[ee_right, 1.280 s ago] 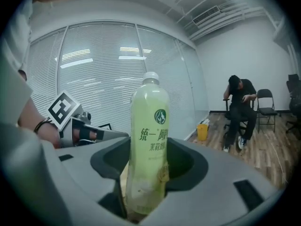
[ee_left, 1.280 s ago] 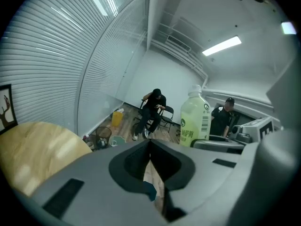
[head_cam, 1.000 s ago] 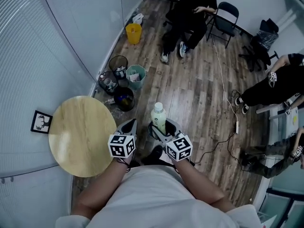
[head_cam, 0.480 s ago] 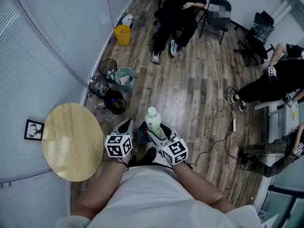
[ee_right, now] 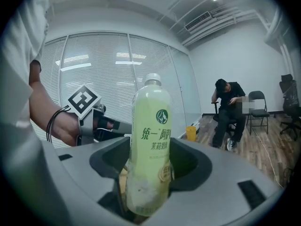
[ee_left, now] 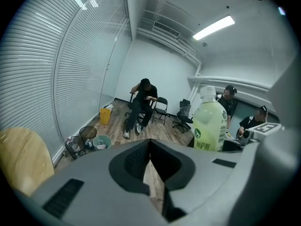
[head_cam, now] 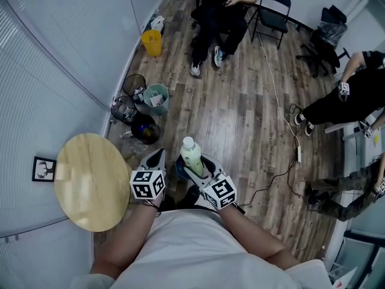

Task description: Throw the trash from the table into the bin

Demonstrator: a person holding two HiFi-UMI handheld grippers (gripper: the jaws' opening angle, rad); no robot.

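Right gripper [head_cam: 194, 168] jaws opening round tea bottle [head_cam: 191, 155], left gripper [head_cam: 157, 156] closed empty: bottle risks falling short of bins [head_cam: 146, 117]

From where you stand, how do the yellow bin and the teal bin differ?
The yellow bin stands apart, farther off; the teal bin is bunched with dark baskets near the table. White scraps show in the teal bin; the yellow bin's inside can't be made out. Both stand upright and open-topped on the floor.
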